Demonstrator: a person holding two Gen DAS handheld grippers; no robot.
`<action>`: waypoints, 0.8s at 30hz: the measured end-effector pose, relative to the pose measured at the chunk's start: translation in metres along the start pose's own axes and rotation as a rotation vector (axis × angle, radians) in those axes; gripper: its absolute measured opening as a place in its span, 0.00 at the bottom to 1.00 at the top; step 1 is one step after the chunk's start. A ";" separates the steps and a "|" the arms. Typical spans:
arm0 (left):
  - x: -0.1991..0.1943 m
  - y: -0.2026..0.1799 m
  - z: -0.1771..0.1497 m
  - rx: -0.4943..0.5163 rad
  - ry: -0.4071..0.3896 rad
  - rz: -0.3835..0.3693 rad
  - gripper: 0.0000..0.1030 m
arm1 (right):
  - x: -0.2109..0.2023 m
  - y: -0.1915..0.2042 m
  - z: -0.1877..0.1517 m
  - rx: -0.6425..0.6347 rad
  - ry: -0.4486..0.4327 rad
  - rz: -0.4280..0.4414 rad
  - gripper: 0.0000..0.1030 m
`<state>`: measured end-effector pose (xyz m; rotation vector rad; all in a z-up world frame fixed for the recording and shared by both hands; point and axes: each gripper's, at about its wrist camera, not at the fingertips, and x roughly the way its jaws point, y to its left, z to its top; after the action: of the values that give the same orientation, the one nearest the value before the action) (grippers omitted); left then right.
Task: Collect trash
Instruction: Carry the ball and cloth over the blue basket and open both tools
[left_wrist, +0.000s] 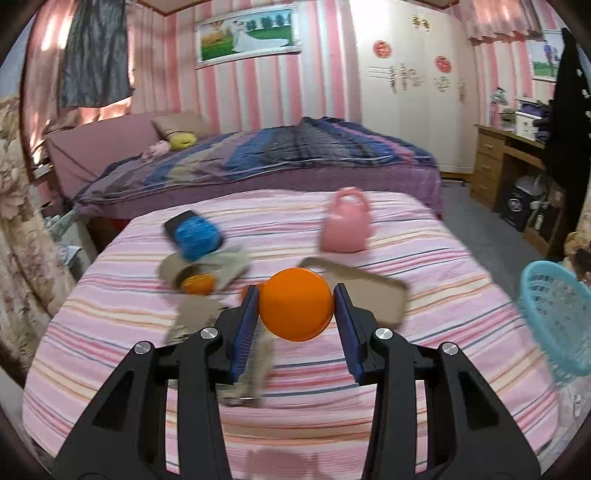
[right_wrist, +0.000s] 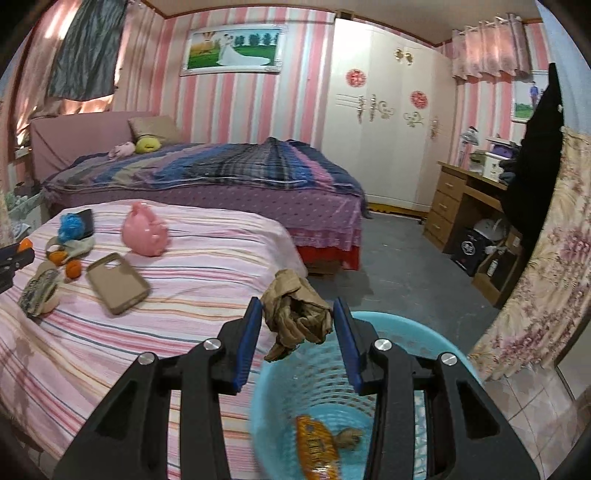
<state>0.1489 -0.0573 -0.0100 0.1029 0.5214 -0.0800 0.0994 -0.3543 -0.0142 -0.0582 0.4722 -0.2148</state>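
Both wrist views look down across the striped bed (left_wrist: 443, 280).

Bed, far left: blue bundle (right_wrist: 70, 224), orange pieces (right_wrist: 66, 263), phone case (right_wrist: 117, 283) and pink piggy bank (right_wrist: 144, 229) crowded this part.
Bed, near side: striped cover (right_wrist: 207, 266) lay bare.
Basket (right_wrist: 295, 387): mouth stood open beside the bed; orange wrapper (right_wrist: 317, 446) lay inside.
Floor (right_wrist: 402, 266): open toward the desk (right_wrist: 454, 206).

No lettering here is clear enough to read
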 end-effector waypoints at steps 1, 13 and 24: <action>-0.001 -0.009 0.001 0.008 -0.005 -0.009 0.39 | 0.001 -0.005 0.000 0.005 -0.001 -0.009 0.39; 0.013 -0.154 0.001 0.025 0.023 -0.232 0.39 | 0.001 -0.088 -0.018 0.127 0.044 -0.121 0.39; 0.015 -0.256 -0.006 0.117 0.010 -0.376 0.39 | 0.003 -0.140 -0.032 0.188 0.076 -0.178 0.39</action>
<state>0.1321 -0.3112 -0.0428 0.1184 0.5415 -0.4777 0.0611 -0.4916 -0.0290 0.0926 0.5207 -0.4367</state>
